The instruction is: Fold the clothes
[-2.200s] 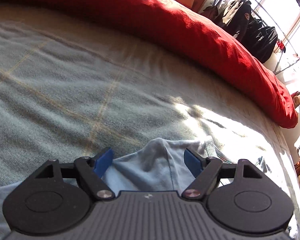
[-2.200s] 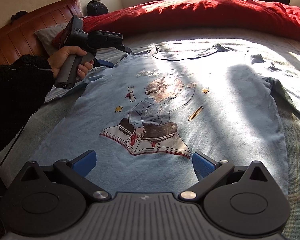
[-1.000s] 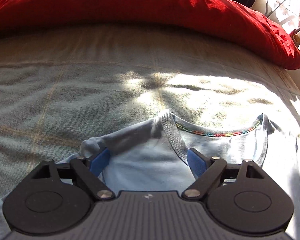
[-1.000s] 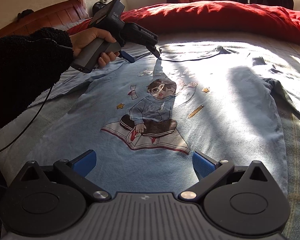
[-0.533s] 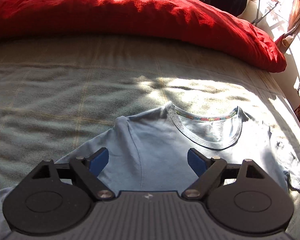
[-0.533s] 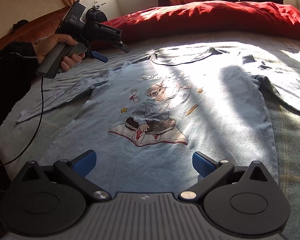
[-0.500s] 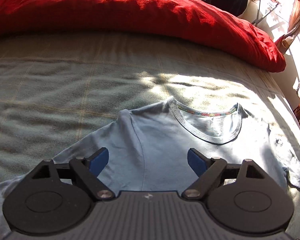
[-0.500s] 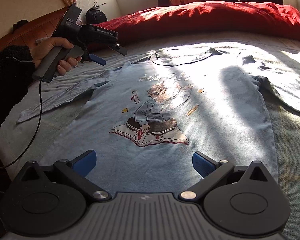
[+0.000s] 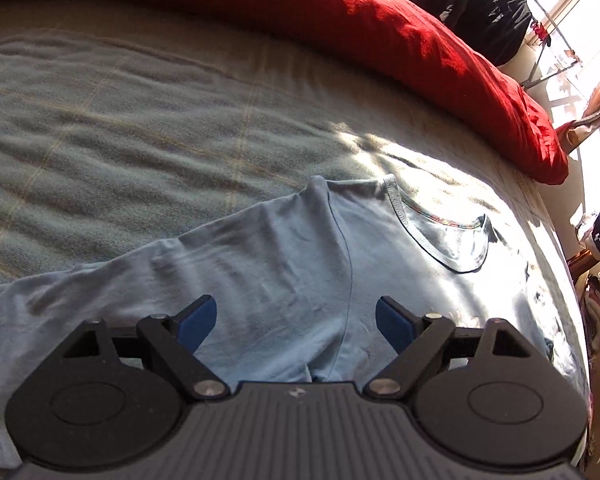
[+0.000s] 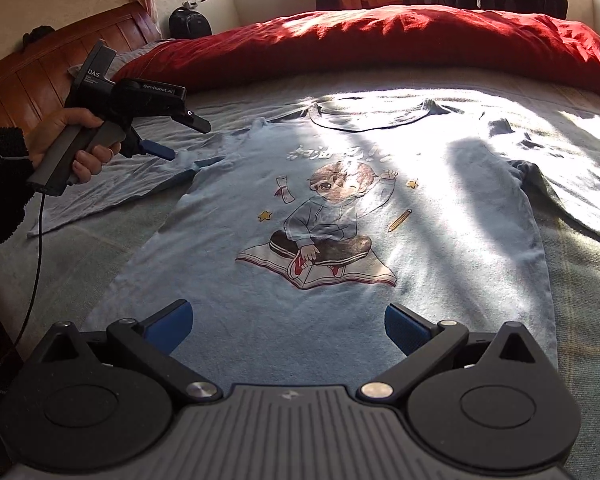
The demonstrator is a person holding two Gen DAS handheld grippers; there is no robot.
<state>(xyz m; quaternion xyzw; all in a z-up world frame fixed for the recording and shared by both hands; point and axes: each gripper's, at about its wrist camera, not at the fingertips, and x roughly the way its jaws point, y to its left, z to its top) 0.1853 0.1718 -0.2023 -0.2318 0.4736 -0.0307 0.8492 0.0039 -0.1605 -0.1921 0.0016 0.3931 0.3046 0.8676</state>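
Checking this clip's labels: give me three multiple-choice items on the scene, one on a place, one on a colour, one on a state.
1. The left gripper hovers over the shirt's
A. hem
B. sleeve by the shoulder
C. print

2. The duvet beyond the shirt is
A. red
B. green
C. white

3. The right gripper is
A. shut on the hem
B. open, holding nothing
C. shut on the collar

Answers: 1 B, it hangs above the spread sleeve. 2 A, plainly red. 3 B, its pads stand apart above flat cloth.
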